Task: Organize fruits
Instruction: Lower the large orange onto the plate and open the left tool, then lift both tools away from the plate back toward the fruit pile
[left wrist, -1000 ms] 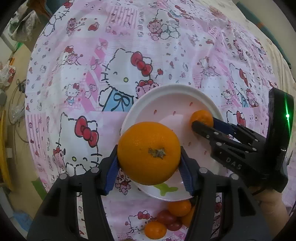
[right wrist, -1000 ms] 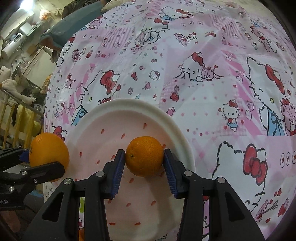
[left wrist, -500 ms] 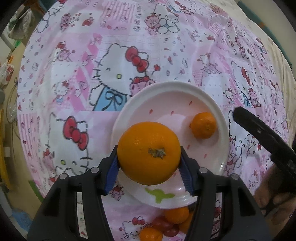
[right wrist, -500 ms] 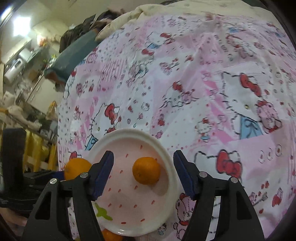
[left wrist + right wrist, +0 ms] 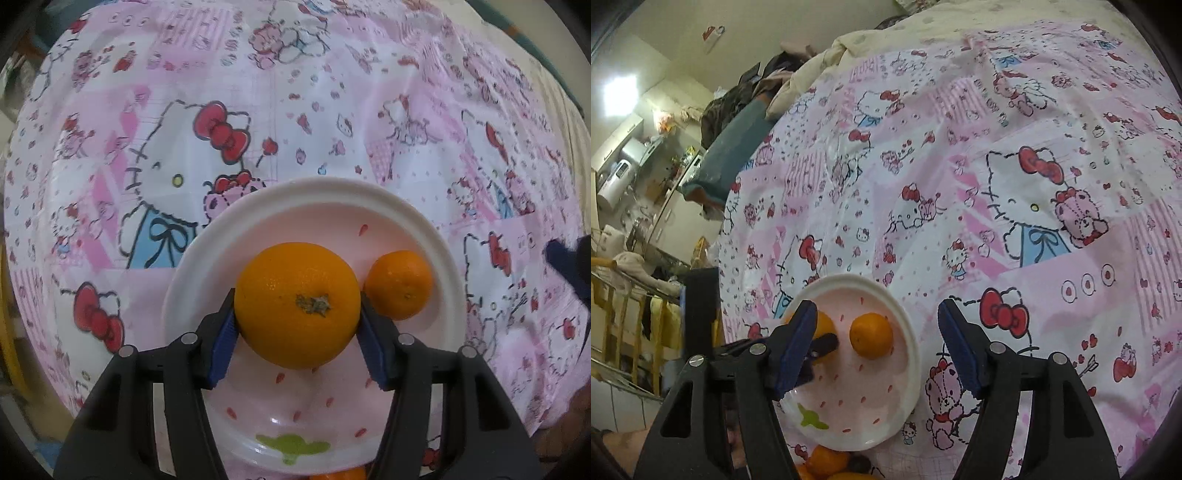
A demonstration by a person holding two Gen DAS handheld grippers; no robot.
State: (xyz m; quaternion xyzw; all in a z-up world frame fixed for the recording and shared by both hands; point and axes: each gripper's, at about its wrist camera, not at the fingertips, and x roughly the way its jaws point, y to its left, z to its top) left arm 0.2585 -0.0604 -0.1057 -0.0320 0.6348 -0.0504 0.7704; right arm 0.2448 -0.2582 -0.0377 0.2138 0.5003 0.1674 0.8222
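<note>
Now, in the left wrist view, the left gripper point(image 5: 297, 319) fills the lower centre of the frame, its blue-padded fingers point(image 5: 221, 345) pressed against both sides of a large orange point(image 5: 297, 304), stem end facing the camera. The orange sits over the white plate point(image 5: 207, 258), which spreads across the lower middle of the frame on the pink cartoon-cat cloth point(image 5: 332, 110). A small mandarin point(image 5: 399, 284) lies on the plate just right of the large orange, close by the right-hand finger. At the right edge, a dark blurred part of the right gripper point(image 5: 565, 262) shows.

Next, in the right wrist view, the right gripper point(image 5: 877, 345) stands at the bottom with its jaws spread wide and nothing between them. The plate point(image 5: 912, 369) lies at lower centre with the mandarin point(image 5: 871, 335) on it. The large orange point(image 5: 823, 325) is partly hidden behind the left-hand finger, with the left gripper point(image 5: 820, 343) around it. More small fruit point(image 5: 827, 459) peeks out below the plate at the bottom edge.
</note>
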